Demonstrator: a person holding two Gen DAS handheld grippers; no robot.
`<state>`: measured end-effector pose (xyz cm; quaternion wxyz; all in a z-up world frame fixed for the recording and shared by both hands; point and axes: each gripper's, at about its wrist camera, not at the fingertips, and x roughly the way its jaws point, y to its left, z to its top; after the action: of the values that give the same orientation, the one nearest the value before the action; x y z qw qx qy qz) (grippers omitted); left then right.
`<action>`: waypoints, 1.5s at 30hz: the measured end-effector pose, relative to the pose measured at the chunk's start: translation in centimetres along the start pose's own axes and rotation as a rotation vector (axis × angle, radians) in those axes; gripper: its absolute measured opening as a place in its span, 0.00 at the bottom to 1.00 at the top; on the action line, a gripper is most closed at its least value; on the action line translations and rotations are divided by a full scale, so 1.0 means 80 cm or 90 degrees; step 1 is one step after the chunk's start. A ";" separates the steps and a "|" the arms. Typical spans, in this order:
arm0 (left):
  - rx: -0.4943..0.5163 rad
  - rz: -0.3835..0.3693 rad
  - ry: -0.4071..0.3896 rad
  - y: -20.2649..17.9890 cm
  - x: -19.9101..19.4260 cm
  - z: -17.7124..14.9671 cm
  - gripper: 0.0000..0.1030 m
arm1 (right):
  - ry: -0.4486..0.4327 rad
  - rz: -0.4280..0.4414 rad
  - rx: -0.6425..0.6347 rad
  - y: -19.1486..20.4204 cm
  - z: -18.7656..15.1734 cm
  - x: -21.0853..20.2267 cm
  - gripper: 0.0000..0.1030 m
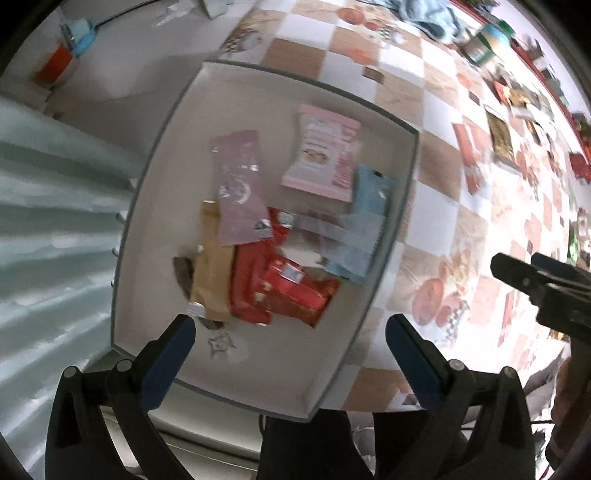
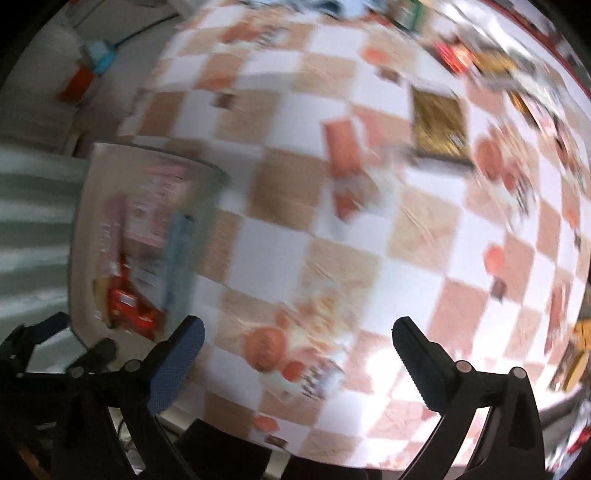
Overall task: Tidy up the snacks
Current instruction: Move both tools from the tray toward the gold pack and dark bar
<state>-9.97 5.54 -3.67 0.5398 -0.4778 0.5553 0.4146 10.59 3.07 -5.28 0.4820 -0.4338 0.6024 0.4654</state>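
A round table [image 1: 436, 110] covered with a checked cloth in tan, white and orange, printed with fruit and small brown squares, fills most of both views. At its near left edge sits a white tray [image 1: 162, 177] with a grey rim, and the snacks lie heaped inside it: a pink packet [image 1: 321, 151], a mauve packet [image 1: 240, 192], a pale blue packet [image 1: 365, 221], a tan packet [image 1: 212, 280] and red packets [image 1: 284, 291] overlapping at the middle. The left gripper [image 1: 290, 332] hangs above the tray's near edge with its blue-padded fingers spread wide and nothing between them. The right gripper [image 2: 297, 339] hovers over bare cloth to the right of the tray [image 2: 85, 206], likewise spread wide and holding nothing; this view is heavily blurred. More snacks lie loose on the cloth farther out, among them a gold-patterned packet [image 2: 439, 125] and an orange-red packet [image 2: 347, 162], with a crowded row along the far right rim, too smeared to name. A blue cloth [image 1: 424, 16] lies bunched at the far edge. Left of the table hangs pale green pleated fabric [image 1: 48, 206], and on the light floor beyond stand an orange box [image 1: 55, 66] and a blue box [image 1: 83, 35].
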 end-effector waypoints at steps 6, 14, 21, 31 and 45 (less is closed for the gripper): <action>0.059 0.008 0.019 -0.039 0.003 -0.009 1.00 | 0.050 -0.021 0.076 -0.057 -0.031 0.022 1.00; 0.131 0.008 0.037 -0.100 0.002 -0.018 1.00 | 0.062 -0.017 0.118 -0.099 -0.049 0.027 0.99; 0.167 0.028 0.043 -0.129 -0.002 -0.018 1.00 | 0.064 -0.009 0.132 -0.123 -0.055 0.029 1.00; 0.191 0.044 0.060 -0.164 0.005 -0.023 1.00 | 0.072 -0.005 0.162 -0.174 -0.068 0.033 0.99; 0.214 0.061 0.086 -0.215 0.022 -0.019 1.00 | 0.075 -0.002 0.184 -0.241 -0.083 0.032 0.99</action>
<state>6.65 0.50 -4.39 0.5530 -0.3811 0.6738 0.3081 27.78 -7.28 -9.84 0.5038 -0.3873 0.6898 0.3470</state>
